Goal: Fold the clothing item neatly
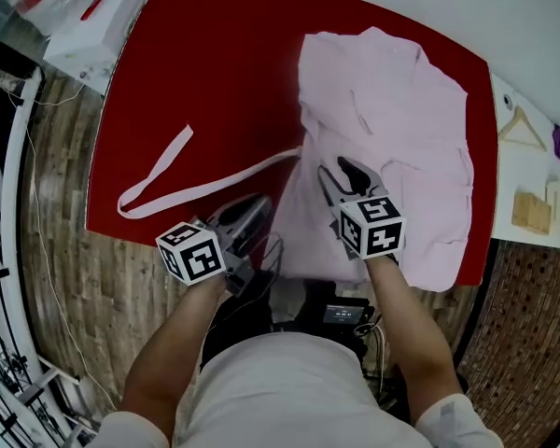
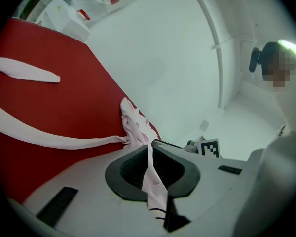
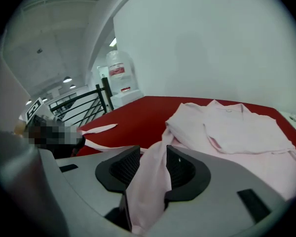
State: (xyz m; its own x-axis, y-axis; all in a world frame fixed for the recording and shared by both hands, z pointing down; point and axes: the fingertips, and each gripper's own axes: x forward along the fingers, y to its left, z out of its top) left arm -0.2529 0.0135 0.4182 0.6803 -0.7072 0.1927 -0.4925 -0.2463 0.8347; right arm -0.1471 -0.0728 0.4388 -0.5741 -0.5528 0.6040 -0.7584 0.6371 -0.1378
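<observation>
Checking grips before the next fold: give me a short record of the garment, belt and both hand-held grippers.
Garment: pale pink fabric garment, spread rumpled on red tabletop
Belt: long pink fabric belt, looped across the bare tabletop
Left hand-held gripper: shut on a thin strip of the garment
Right hand-held gripper: jaws apart, garment fold lying between

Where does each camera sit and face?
Head view: on the person's head, looking steeply down at the red table and pink garment; forearms, left gripper, right gripper show.
Left gripper view: on the left gripper, looking along jaws shut on the garment, across the table to a white wall.
Right gripper view: on the right gripper, looking along open jaws, cloth between them, over the garment.
Shared: all three show the garment and table.
</observation>
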